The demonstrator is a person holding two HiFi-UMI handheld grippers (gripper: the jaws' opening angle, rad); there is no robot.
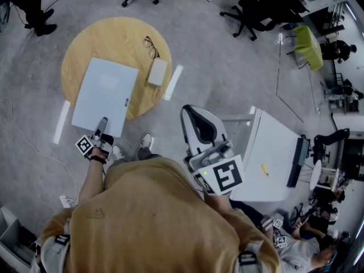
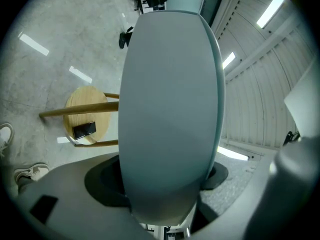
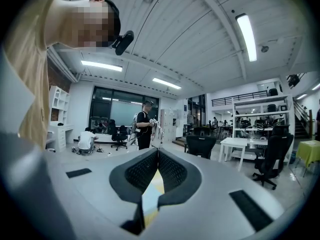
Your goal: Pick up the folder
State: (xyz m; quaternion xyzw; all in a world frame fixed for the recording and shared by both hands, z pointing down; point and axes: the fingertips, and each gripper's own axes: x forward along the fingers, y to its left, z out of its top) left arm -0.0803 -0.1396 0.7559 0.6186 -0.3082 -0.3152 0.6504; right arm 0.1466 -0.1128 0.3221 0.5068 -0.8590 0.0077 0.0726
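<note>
A pale blue folder (image 1: 105, 95) lies flat on the round wooden table (image 1: 85, 44), its near edge towards me. My left gripper (image 1: 102, 123) is at that near edge. In the left gripper view the folder (image 2: 170, 109) fills the middle and runs in between the two grey fingers (image 2: 60, 194); I see no clear press of the pads on it. My right gripper (image 1: 196, 115) is held up to the right of the table, away from the folder. Its black pads (image 3: 172, 171) meet at the tips with nothing between them.
Black-framed glasses (image 1: 151, 46) and a small white box (image 1: 157, 71) lie on the table beyond the folder. A black phone (image 2: 84, 130) sits on a low wooden shelf under it. A white desk (image 1: 273, 152) stands at my right, office chairs (image 1: 250, 10) farther off.
</note>
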